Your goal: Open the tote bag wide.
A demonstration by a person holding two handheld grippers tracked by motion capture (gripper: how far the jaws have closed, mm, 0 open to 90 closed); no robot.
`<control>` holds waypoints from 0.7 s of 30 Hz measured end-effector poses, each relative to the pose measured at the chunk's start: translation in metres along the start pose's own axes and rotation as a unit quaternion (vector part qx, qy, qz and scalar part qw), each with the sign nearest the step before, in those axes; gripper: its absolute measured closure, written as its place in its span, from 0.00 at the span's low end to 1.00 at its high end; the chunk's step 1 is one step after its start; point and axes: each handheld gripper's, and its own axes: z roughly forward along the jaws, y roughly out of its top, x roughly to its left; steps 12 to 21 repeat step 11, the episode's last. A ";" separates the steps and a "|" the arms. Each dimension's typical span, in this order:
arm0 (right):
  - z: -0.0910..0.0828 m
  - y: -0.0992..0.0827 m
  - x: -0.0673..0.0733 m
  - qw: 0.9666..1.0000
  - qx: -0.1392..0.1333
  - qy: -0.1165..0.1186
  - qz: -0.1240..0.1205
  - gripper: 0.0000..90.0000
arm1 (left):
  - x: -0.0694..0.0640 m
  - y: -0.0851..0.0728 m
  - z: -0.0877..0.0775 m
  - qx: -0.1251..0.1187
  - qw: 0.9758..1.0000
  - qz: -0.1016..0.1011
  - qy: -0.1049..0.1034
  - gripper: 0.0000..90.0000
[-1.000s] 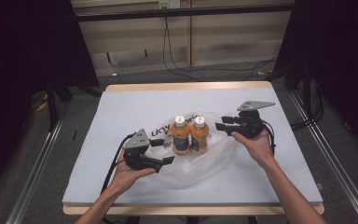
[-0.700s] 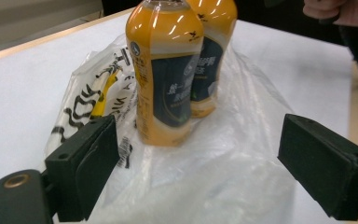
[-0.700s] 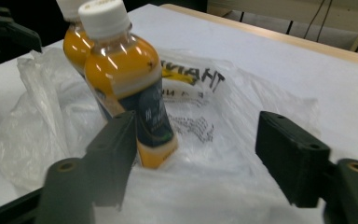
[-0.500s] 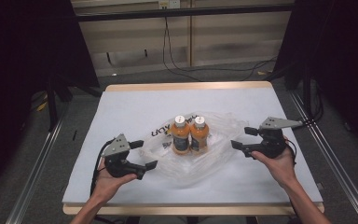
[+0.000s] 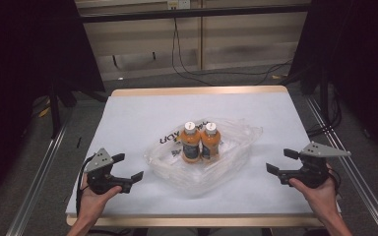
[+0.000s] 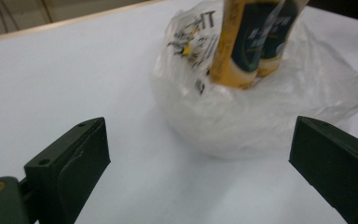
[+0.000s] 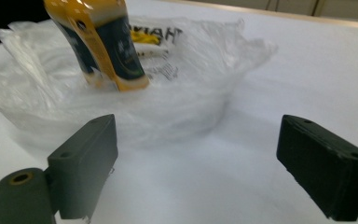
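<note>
a: quick one. where are my tongs?

b: left tongs (image 5: 128, 167) sit at the near left of the worktop (image 5: 142, 113), right tongs (image 5: 280, 161) at the near right. both released with nothing between the pads, jaws just been spreading. both point in at the middle.

a: and the stuff?

b: two orange bottles (image 5: 200, 142) stand upright, touching side by side, inside the crumpled clear plastic bag (image 5: 226, 157) at the worktop's centre. the bag's long axis runs roughly left to right, slightly skewed.

a: which side's closer?

b: left, i'd say. the bag's near left edge lies just beside those tongs; the right tongs stand further off from the right flap. in the left gripper view the bag (image 6: 261, 116) is dead ahead between the jaws; in the right gripper view the bag (image 7: 158, 107) lies ahead and leftward.

a: so i go in from either end?

b: likely, each hand inward along that axis.
</note>
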 end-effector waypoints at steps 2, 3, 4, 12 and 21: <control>-0.005 -0.008 0.000 1.000 -0.001 -0.005 0.005 0.12 | 0.001 -0.008 -0.004 0.011 1.000 -0.012 0.004 0.05; -0.008 -0.013 0.000 1.000 -0.003 -0.009 0.007 0.12 | 0.002 -0.011 -0.006 0.011 1.000 -0.015 0.007 0.05; -0.010 -0.016 -0.001 1.000 -0.004 -0.011 0.012 0.12 | 0.002 -0.014 -0.009 0.011 1.000 -0.017 0.006 0.04; -0.023 -0.025 -0.009 0.999 -0.021 -0.027 0.037 0.12 | 0.006 -0.025 -0.012 0.023 0.999 -0.022 0.020 0.04; -0.023 -0.025 -0.009 0.999 -0.021 -0.027 0.037 0.12 | 0.006 -0.025 -0.012 0.023 0.999 -0.022 0.020 0.04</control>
